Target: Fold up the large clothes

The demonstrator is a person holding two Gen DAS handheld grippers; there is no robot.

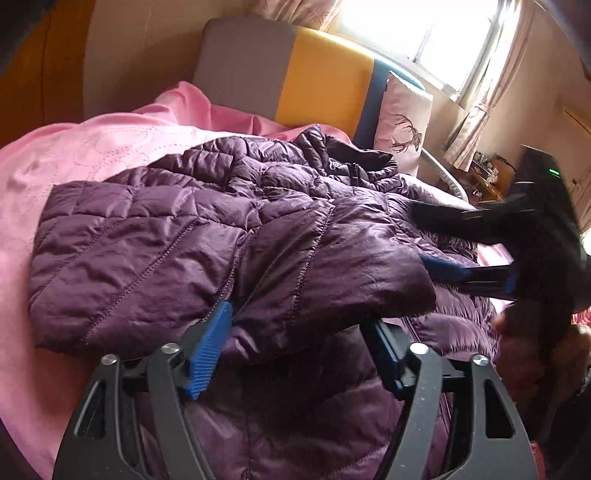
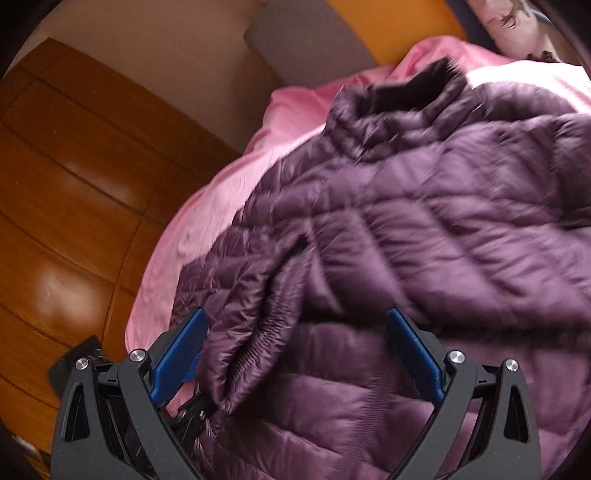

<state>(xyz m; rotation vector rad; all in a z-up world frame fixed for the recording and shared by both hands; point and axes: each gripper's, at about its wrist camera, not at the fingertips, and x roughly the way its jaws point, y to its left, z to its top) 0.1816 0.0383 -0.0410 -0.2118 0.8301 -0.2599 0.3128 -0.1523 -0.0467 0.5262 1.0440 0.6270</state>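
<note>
A dark purple quilted puffer jacket [image 1: 207, 229] lies on a pink bedspread [image 1: 55, 166], with one sleeve folded across its body. My left gripper [image 1: 299, 325] is open, its blue pads [image 1: 210, 347] spread over the jacket's lower part, nothing between them. My right gripper [image 1: 458, 243] shows at the right of the left wrist view, jaws apart over the jacket's right side. In the right wrist view the jacket [image 2: 424, 229] fills the frame, collar at the top, and the right gripper [image 2: 295, 325] is open just above a sleeve cuff [image 2: 251, 354].
A headboard [image 1: 295, 77] in grey, yellow and blue stands behind the bed, with a deer-print pillow [image 1: 402, 122] against it. A window with curtains [image 1: 436, 33] is at the back right. A wooden wardrobe [image 2: 74, 184] stands beside the bed.
</note>
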